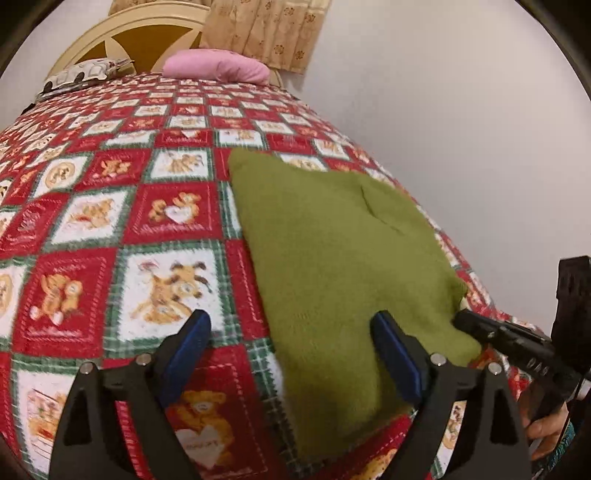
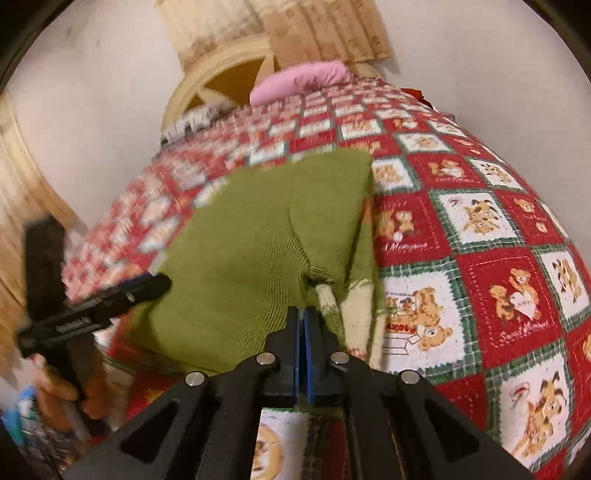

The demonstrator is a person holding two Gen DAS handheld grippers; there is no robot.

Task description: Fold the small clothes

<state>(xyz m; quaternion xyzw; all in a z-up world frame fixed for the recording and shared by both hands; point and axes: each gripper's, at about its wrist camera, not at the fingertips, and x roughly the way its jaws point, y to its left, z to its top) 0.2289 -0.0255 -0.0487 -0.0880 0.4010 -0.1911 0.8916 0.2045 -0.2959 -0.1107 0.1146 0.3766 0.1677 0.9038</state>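
A small green knitted garment (image 1: 332, 243) lies folded on the patterned bedspread (image 1: 110, 206). My left gripper (image 1: 291, 332) is open, its blue pads wide apart over the garment's near left edge. The right gripper (image 1: 476, 326) shows at the garment's right corner in the left wrist view. In the right wrist view the garment (image 2: 251, 251) lies just ahead, with a pale striped part (image 2: 351, 299) at its near edge. My right gripper (image 2: 304, 314) is shut on that near edge. The left gripper (image 2: 155, 286) shows at the left.
A red, white and green teddy-bear bedspread (image 2: 480, 258) covers the bed. A pink pillow (image 1: 218, 68) lies at the cream headboard (image 1: 85, 42). A white wall (image 1: 461, 110) runs along the bed's right side. A patterned curtain (image 1: 266, 29) hangs behind.
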